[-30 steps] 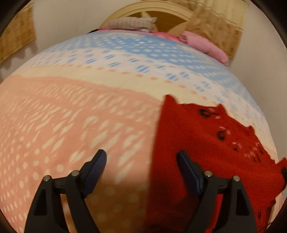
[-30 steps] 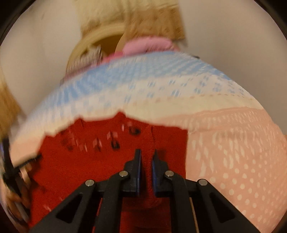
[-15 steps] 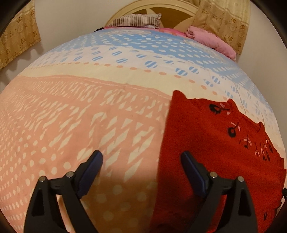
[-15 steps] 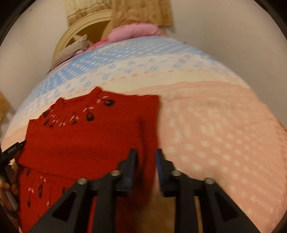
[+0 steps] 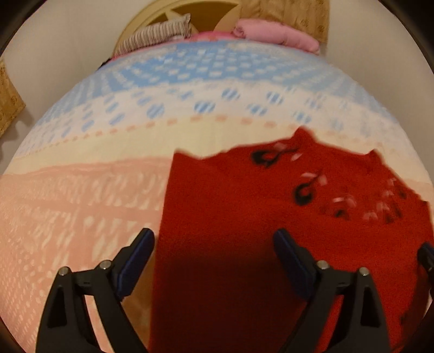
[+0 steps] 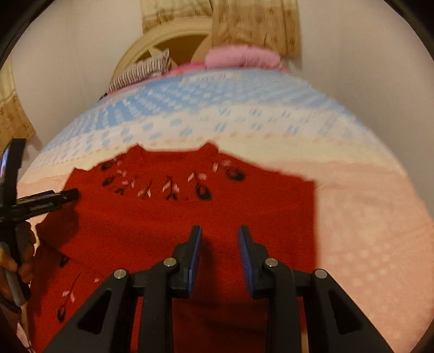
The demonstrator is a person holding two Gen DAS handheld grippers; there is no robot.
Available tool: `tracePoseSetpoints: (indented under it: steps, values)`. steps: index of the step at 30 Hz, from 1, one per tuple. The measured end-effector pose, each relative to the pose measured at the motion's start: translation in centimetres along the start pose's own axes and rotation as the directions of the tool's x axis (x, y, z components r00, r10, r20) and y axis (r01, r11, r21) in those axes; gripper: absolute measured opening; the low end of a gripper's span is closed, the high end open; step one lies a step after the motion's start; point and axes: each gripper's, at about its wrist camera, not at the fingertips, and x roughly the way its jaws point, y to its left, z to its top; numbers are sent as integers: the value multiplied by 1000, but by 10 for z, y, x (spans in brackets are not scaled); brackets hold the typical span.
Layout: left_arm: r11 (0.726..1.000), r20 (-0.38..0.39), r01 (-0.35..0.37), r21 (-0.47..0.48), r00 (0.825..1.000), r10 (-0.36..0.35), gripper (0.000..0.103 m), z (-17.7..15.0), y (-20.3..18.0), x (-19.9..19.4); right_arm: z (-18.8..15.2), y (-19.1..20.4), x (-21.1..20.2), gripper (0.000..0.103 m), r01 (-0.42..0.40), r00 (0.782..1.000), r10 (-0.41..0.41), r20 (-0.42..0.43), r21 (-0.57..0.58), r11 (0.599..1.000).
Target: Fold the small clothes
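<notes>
A red knitted garment [image 5: 271,217] with dark and pale embroidery near its collar lies flat on the bed; the right wrist view shows it [image 6: 162,222] spread below the camera. My left gripper [image 5: 213,239] hovers over the garment's left edge, its jaws still opening wide, nothing between them. It also shows at the left edge of the right wrist view as a black finger [image 6: 46,199] held by a hand [image 6: 16,260]. My right gripper [image 6: 219,230] hangs over the garment's middle, slightly open and holding nothing.
The bedspread [image 5: 81,203] is pink, cream and blue with a spotted pattern, and bare pink cover [image 6: 366,217] lies right of the garment. A striped pillow [image 5: 154,35] and a pink pillow [image 5: 271,32] rest against the headboard [image 5: 206,10]. Curtains hang behind.
My right gripper let go of the red fabric it was pinching, opened a little and shifted left over the garment. My left gripper slid right onto the garment's edge with its jaws spreading wider.
</notes>
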Motion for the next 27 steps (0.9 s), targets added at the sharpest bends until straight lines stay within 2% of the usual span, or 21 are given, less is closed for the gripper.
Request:
tracePoseSetpoints:
  steps: [1,2,3,5,10,14,16,19,27]
  values:
    - [1000,16,-5,-21,1000,5,103,-1,4,3,-1,-1,16,29,-10,999,10,-41,4,1000]
    - [999,17,4,-41,1000,-3,103,-1,8,6,-3,-1,23,29,-12,999,13,-46,8,1000]
    - [998,10,21,-57,1000,-21,103,0,12,8,-3,-3,24,30,-22,1000,22,-9,21,1000]
    - [997,6,29,-76,1000,-28,103,3,15,12,4,-11,30,30,-53,999,53,-8,81,995]
    - [998,19,-8,-56,1000,9,103,-1,4,7,15,-11,44,30,-45,999,46,-3,112,993]
    - [999,32,-48,-16,998,49,103,-6,4,-11,15,-10,36,30,-30,999,31,-7,110,993]
    - [997,54,-71,21,996,70,103,-11,3,-21,11,-13,17,30,-31,999,30,15,146,989]
    - [992,89,-106,64,991,100,103,-19,3,-35,2,-17,-22,31,-63,994,46,102,177,982]
    - [990,133,-67,125,990,50,103,-40,5,-74,-21,-17,-105,32,-36,984,12,179,134,990]
